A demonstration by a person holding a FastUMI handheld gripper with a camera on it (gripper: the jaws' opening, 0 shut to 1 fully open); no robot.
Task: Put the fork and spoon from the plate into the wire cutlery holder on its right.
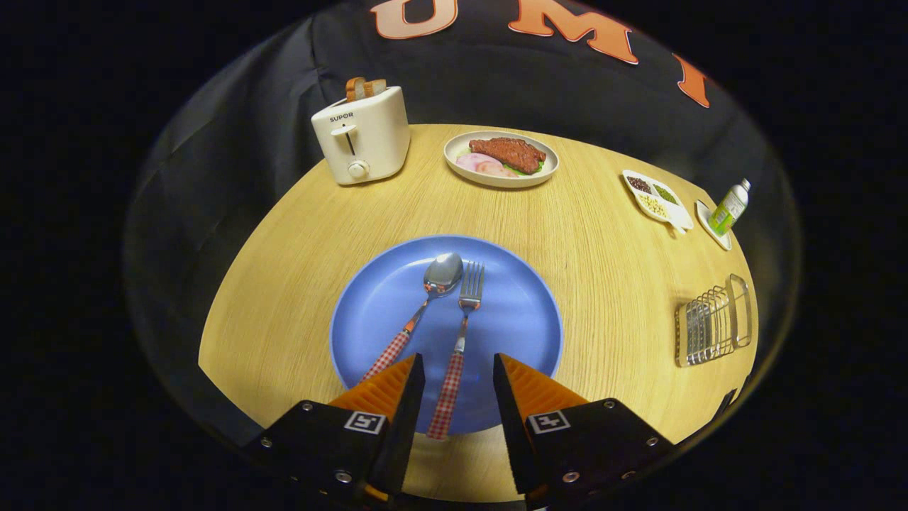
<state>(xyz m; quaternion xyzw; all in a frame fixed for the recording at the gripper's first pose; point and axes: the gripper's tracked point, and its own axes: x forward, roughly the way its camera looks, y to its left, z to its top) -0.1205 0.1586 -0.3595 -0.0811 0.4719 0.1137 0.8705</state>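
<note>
Wooden table (603, 284): jaws gape around fork (457, 341) handle on plate (511, 319).

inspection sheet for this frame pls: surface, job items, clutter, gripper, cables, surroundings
Surface: round wooden table, no spills seen.
Job's things: fork and spoon side by side on the blue plate; wire cutlery holder to the plate's right, apart from it.
Clutter: toaster holding bread, food plate, condiment tray, small bottle on a dish.
Grippers: gripper open, fork handle between the fingers, untouched.
Cables: nothing seen.
Surroundings: black cloth wall.
</note>
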